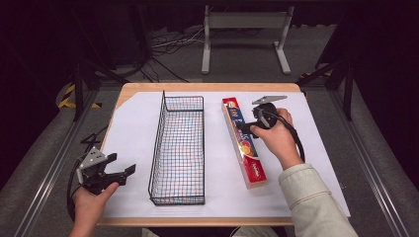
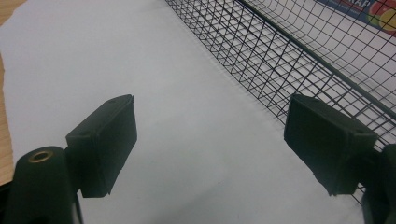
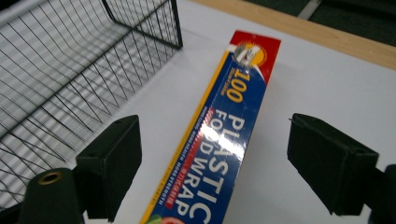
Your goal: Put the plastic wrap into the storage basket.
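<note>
White paper covers wooden table; floor grey.

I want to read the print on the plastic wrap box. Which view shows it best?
The right gripper view: the plastic wrap box lies close between the open jaws, its lettering legible. The high view shows the whole box on the white sheet, print too small. The left gripper view catches a corner beyond the wire basket.
</note>
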{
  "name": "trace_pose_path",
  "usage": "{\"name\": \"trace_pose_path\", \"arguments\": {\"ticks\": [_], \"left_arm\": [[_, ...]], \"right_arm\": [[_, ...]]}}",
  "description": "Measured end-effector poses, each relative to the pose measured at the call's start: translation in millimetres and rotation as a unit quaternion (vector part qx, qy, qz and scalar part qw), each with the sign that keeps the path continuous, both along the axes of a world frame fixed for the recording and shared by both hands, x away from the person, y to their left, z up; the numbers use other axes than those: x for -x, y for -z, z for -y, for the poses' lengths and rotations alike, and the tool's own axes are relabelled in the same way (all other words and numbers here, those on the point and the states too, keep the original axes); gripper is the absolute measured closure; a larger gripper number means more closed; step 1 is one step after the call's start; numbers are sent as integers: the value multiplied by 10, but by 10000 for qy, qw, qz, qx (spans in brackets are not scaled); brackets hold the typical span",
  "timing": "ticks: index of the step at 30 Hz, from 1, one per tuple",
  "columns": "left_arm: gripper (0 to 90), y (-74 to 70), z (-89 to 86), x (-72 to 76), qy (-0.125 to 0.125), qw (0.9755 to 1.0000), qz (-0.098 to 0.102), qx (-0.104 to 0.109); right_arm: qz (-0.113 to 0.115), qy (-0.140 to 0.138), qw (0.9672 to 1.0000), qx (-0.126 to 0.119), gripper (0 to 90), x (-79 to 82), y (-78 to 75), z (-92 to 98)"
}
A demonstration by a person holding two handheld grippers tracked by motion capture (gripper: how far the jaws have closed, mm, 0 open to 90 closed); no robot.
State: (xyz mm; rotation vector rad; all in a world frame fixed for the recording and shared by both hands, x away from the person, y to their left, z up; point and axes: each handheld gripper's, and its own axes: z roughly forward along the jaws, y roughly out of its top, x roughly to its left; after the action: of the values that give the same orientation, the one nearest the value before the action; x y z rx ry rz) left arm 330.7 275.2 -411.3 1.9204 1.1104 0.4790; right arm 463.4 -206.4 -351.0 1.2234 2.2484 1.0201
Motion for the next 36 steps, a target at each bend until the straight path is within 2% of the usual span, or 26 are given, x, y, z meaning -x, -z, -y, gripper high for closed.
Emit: {"name": "trace_pose_path", "arguments": {"ticks": [1, 5, 6, 7, 10, 12, 15, 16, 21, 28, 31, 36], "left_arm": [[177, 0, 2, 1, 3, 10000, -3, -4], [176, 3, 4, 0, 5, 10000, -8, -9], [176, 3, 4, -1, 10, 10000, -15, -13], [176, 3, 5, -1, 10, 10000, -14, -12], [176, 9, 7, -4, 24, 10000, -24, -18], [176, 10, 9, -5, 25, 10000, -36, -18], [176, 11, 9, -6, 26, 10000, -26, -27], [176, 11, 9, -6, 26, 10000, -26, -27], [176, 19, 8, -9, 24, 10000, -52, -2], [175, 31, 15, -18, 15, 10000, -34, -11], [175, 29, 15, -15, 37, 10000, -57, -26], [175, 34, 14, -19, 22, 10000, -43, -31]], "right_arm": [[-68, 15, 9999, 83, 207, -15, 37, -26], [-246, 69, 9997, 69, 212, -46, 134, -69], [-364, 89, 9993, 64, 214, -55, 169, -86], [-591, 110, 9981, 140, 209, -62, 223, -116], [-725, 114, 9970, 238, 207, -69, 276, -144], [-979, 329, 9941, 316, 180, -70, 327, -171], [-1217, 528, 9907, 305, 192, -82, 380, -193], [-1217, 528, 9907, 305, 192, -82, 380, -193], [-1619, 697, 9835, 404, 193, -114, 467, -255], [-1912, 872, 9765, 474, 201, -158, 570, -324], [-1926, 983, 9748, 553, 215, -171, 593, -362], [-2114, 1266, 9669, 668, 272, -212, 614, -366]]}}
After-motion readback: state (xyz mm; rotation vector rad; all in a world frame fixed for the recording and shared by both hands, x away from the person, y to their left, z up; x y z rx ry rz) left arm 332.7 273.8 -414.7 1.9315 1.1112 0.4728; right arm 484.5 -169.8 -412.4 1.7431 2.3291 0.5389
